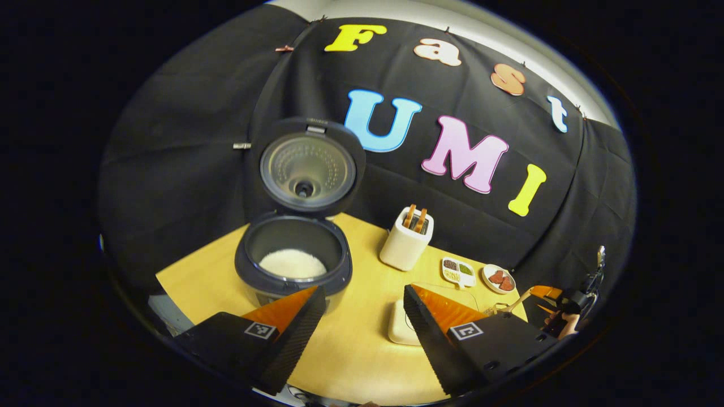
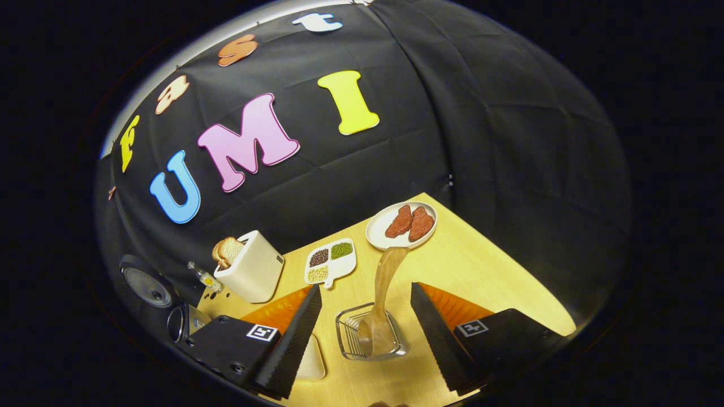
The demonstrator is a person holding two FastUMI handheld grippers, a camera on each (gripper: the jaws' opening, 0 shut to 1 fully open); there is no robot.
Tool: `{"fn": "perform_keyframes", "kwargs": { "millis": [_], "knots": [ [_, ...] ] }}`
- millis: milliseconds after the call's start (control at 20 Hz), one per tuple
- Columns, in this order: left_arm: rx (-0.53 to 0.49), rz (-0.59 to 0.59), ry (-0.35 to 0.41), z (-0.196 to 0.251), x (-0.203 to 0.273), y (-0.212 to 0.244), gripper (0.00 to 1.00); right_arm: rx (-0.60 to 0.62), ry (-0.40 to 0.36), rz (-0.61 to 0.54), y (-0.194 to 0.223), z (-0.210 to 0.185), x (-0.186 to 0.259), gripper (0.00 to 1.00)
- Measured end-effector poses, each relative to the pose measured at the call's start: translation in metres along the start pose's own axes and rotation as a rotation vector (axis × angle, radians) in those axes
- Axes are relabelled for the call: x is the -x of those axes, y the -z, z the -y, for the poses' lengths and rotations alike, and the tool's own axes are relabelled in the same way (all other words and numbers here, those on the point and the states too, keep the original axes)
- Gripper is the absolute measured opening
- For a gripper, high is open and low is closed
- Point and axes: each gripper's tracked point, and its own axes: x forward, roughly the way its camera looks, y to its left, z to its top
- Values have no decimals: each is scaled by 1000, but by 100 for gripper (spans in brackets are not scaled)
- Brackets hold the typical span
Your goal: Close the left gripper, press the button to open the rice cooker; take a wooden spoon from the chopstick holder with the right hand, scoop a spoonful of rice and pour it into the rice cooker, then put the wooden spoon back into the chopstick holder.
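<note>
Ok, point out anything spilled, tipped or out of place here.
Nothing stands out. The rice cooker stands open with rice inside, none spilled on the table. The wooden spoon stands in its holder, leaning slightly.

the wooden spoon (image 2: 386, 294) hides part of the plate (image 2: 378, 226) rim.

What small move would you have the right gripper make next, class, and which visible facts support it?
Probably ease the right gripper forward and down, then close on the wooden spoon. The rice cooker lid is already up, the spoon stands untouched in the chopstick holder, and the open fingers straddle it without contact.
</note>
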Motion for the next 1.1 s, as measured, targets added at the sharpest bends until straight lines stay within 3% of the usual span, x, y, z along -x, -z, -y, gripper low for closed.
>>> {"fn": "perform_keyframes", "kwargs": {
  "millis": [200, 550, 850, 1100],
  "knots": [
    [-74, 100, 6, -13, -3, -62, 95, 138, 51, 105, -20, -2, 46, 98],
    [-49, 180, -40, -37, -28, -168, 95, 242, 52, 170, -23, -27, 87, 98],
    [-92, 240, -78, -52, -67, -248, 95, 257, 27, 167, -13, -45, 114, 99],
    [-104, 217, -116, -76, -121, -284, 94, 257, 11, 170, -10, -56, 131, 99]
  ]
}}
